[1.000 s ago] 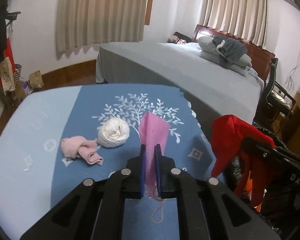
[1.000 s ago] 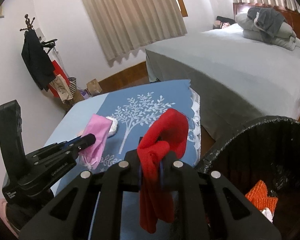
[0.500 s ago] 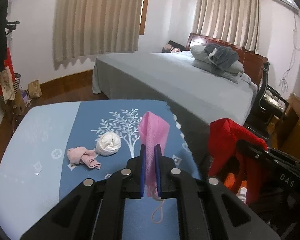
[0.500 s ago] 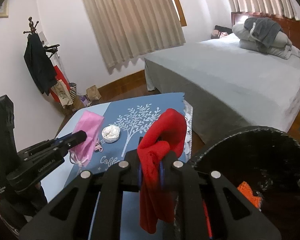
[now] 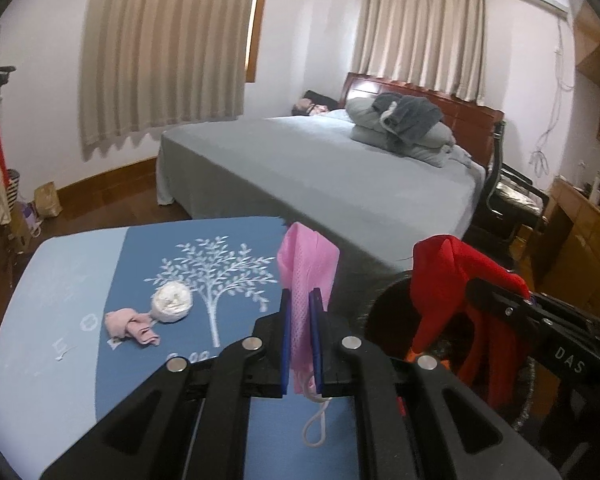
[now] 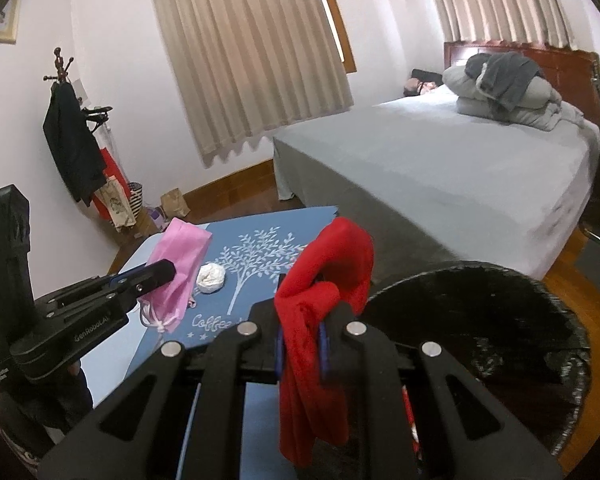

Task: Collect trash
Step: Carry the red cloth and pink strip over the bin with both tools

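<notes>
My left gripper (image 5: 300, 300) is shut on a pink face mask (image 5: 306, 264) and holds it up above the blue table's right edge; the mask also shows in the right wrist view (image 6: 180, 264). My right gripper (image 6: 302, 328) is shut on a red cloth (image 6: 324, 280) and holds it just left of the black trash bin (image 6: 540, 304). In the left wrist view the red cloth (image 5: 452, 276) hangs over the bin (image 5: 388, 308). A white crumpled tissue ball (image 5: 171, 302) and a pink crumpled cloth (image 5: 130, 326) lie on the table.
The table has a blue cloth with a white tree print (image 5: 220, 264). A grey bed (image 5: 340, 176) stands behind it, with pillows at its head. A chair (image 5: 516, 196) and wooden cabinet are at the right. A coat rack (image 6: 72, 136) stands by the left wall.
Both grippers have risen and drawn back with their loads, so the table looks smaller and farther. The bin's opening has come into fuller view under the red cloth.
</notes>
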A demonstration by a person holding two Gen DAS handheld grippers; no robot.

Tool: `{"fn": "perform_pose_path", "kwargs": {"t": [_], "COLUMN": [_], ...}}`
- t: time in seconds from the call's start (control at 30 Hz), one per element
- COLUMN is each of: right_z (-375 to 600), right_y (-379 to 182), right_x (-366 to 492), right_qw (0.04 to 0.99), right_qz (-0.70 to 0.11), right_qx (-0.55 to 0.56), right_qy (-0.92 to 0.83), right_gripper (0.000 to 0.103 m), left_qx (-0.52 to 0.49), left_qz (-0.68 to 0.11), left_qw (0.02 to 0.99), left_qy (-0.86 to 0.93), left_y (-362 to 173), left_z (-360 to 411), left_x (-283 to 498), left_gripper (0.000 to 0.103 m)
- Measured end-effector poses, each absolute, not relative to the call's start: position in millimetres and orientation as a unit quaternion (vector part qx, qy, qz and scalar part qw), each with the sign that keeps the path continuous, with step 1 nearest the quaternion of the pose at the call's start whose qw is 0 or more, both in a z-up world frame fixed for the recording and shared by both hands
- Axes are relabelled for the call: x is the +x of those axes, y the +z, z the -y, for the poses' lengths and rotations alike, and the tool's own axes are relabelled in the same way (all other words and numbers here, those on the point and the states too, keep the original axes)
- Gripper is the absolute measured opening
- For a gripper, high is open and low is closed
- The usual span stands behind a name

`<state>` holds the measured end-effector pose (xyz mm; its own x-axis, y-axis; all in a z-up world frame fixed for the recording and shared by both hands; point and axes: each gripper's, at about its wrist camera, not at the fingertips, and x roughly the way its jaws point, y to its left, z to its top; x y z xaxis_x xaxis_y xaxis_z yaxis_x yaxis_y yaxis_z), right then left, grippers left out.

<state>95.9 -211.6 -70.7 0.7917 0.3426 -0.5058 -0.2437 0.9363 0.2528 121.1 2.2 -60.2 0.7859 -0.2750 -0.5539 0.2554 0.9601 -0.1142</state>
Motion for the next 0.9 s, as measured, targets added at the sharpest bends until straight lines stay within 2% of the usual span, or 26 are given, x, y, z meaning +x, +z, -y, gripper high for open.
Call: {"fn": "perform_pose_path", "kwargs": {"t": [0.9], "right_z": [318], "right_y": [-66], "right_x": [45], "right_qw": [0.959], "right_qz": [-0.261], "right_qx": [0.098], "right_qy": [0.055], "right_gripper": [0.012], "left_qx": [0.025], "left_qz": [-0.269], "left_qw": [0.928], "left_qy": [-0.257], "left_y": [-36], "left_z": [114], "left_x": [102], "left_gripper": [0.009]}}
